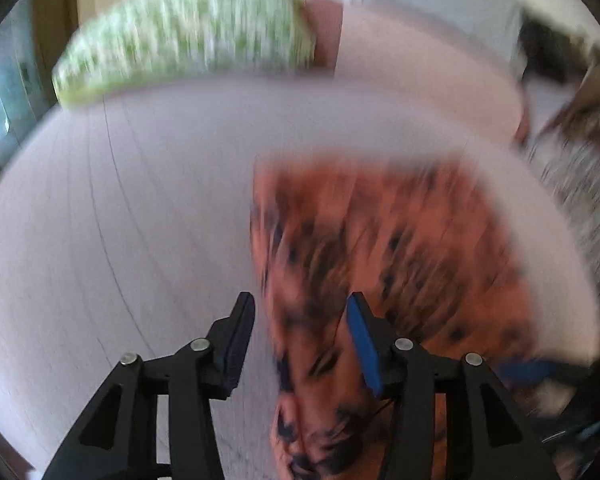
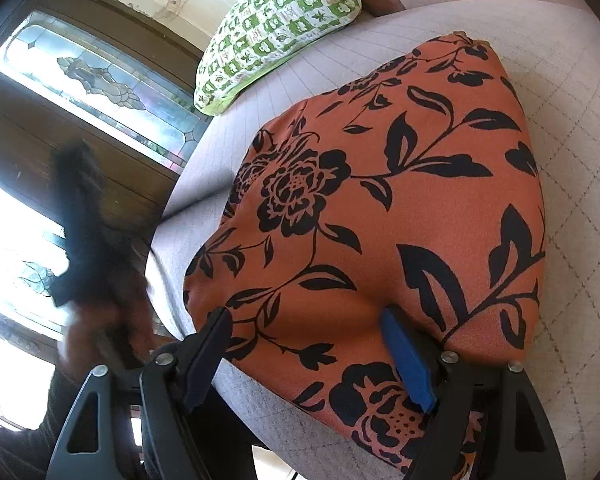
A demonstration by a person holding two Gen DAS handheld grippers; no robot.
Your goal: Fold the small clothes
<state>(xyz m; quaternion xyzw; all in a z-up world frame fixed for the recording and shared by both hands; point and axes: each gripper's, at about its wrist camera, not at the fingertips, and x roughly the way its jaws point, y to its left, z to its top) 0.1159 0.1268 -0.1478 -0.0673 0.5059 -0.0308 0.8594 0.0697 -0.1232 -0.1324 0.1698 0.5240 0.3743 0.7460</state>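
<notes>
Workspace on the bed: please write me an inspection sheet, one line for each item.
Surface: pale grey quilted bed cover, stitched in a grid.
Job's things: orange cloth with black flower print, lying on the cover, its near edge hanging over the side.
Clutter: green and white checked pillow at the far end, apart from the cloth.
Grippers: left gripper open above the cloth's edge, view blurred; right gripper open, its fingers on either side of the cloth's near edge.
Cables: thin dark wire beside the left gripper's blue pad.
Surroundings: leaded glass window in dark wood frame.
</notes>
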